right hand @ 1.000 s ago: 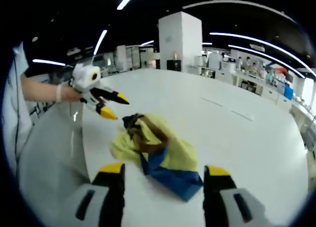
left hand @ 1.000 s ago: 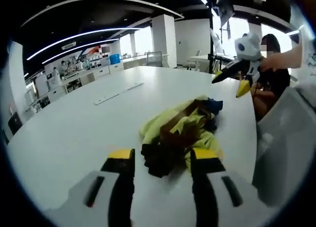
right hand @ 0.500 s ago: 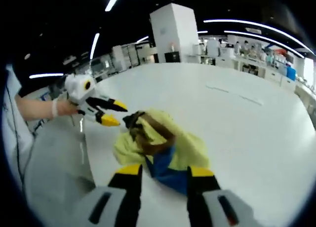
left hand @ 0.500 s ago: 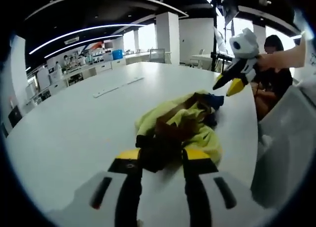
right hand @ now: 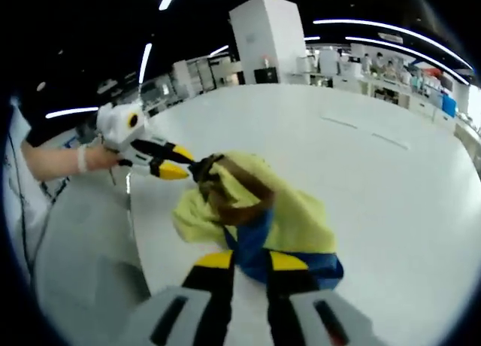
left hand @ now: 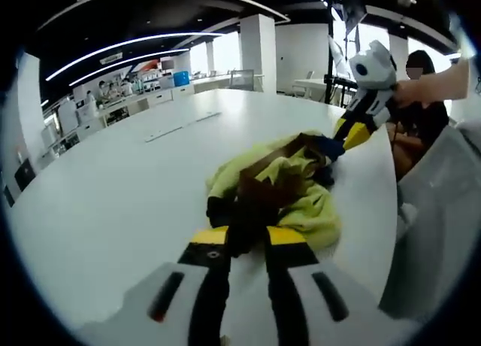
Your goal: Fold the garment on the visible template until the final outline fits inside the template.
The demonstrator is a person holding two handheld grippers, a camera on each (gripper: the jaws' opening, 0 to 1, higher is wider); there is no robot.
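The garment [left hand: 282, 188] lies bunched up in a heap on the white counter [left hand: 113, 188], near its edge. It is yellow with brown and blue parts. The left tongs [left hand: 246, 237] are pinched on its dark end. The right tongs [right hand: 251, 259] are pinched on its blue end. The cloth looks lifted a little between them, but that is hard to tell. A person's hand [right hand: 94, 158] holds the left tongs.
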